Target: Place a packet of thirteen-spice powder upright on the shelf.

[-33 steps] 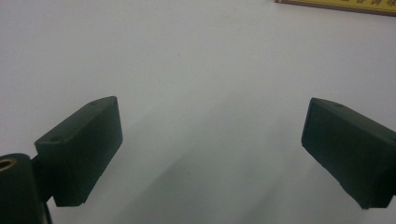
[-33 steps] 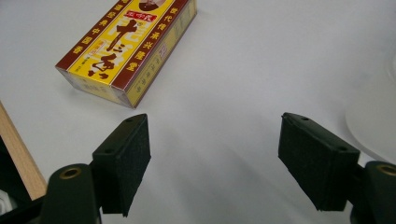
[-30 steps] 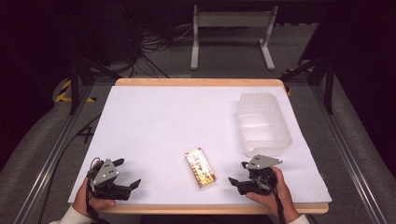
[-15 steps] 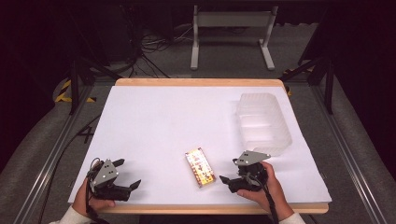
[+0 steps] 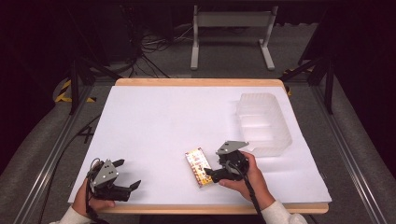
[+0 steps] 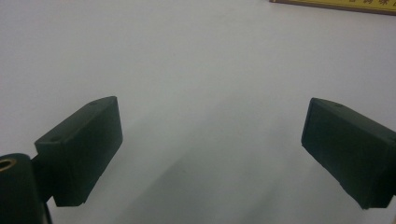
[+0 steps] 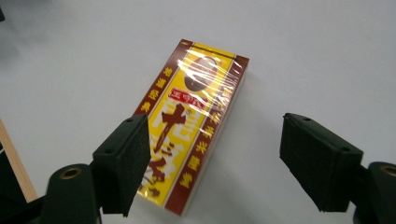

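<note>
Right now the right gripper [image 5: 212, 175] is hovering at the near end of a shrink-wrapped yellow-and-maroon box [image 5: 199, 166], which is lying flat on the white worktop [image 5: 159, 121]. In the right gripper view its fingers [image 7: 125, 158] are standing spread wide with nothing between the pads. The box [image 7: 192, 119] is lying ahead of them and off-centre: its near end is sitting partly behind the left finger, well apart from the right one. Its long axis is running away from the fingers and leaning slightly rightward, so a pinch across the narrow width would, I judge, need the gripper shifting toward the left finger's side first.

Box: rectangular, flat-topped, glossy film catching glare, printed characters along the edges. Likely slippery under the pads; rigid enough to hold.

The left gripper [image 5: 122, 176] is sitting well apart from the box, fingers [image 6: 79, 149] spread over bare matte worktop; a sliver of the box edge [image 6: 331, 3] is showing far ahead of them. The right hand is clearly the nearer one.

Beyond the right gripper, a translucent ribbed plastic bin [image 5: 263, 122] with compartments is standing apparently empty.
</note>
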`<act>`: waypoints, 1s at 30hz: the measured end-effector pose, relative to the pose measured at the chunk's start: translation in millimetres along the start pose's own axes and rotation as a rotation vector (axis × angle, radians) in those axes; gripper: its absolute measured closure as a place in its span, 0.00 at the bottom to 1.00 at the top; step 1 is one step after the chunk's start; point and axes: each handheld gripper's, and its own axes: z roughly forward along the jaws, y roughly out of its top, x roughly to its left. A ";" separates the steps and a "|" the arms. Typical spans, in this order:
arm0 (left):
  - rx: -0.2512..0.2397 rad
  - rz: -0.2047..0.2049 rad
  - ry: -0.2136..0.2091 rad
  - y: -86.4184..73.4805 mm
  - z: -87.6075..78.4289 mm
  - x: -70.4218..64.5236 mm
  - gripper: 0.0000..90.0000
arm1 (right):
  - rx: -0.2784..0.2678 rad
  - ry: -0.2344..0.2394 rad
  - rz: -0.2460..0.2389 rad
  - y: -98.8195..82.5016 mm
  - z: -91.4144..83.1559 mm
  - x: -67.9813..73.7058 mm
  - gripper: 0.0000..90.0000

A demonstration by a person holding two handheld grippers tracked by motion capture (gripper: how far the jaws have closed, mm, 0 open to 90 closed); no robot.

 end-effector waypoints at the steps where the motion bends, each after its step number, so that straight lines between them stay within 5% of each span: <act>1: 0.001 0.002 -0.001 0.0 -0.1 0.1 0.07 | 0.006 0.000 0.013 3.8 3.2 1.2 0.29; 14: -0.004 0.010 -0.013 -0.9 -0.7 1.2 0.07 | 0.145 -0.034 0.142 47.0 50.4 7.4 0.28; 30: 0.003 0.013 -0.021 -0.7 0.6 1.0 0.07 | 0.259 -0.079 0.181 60.8 85.2 9.3 0.29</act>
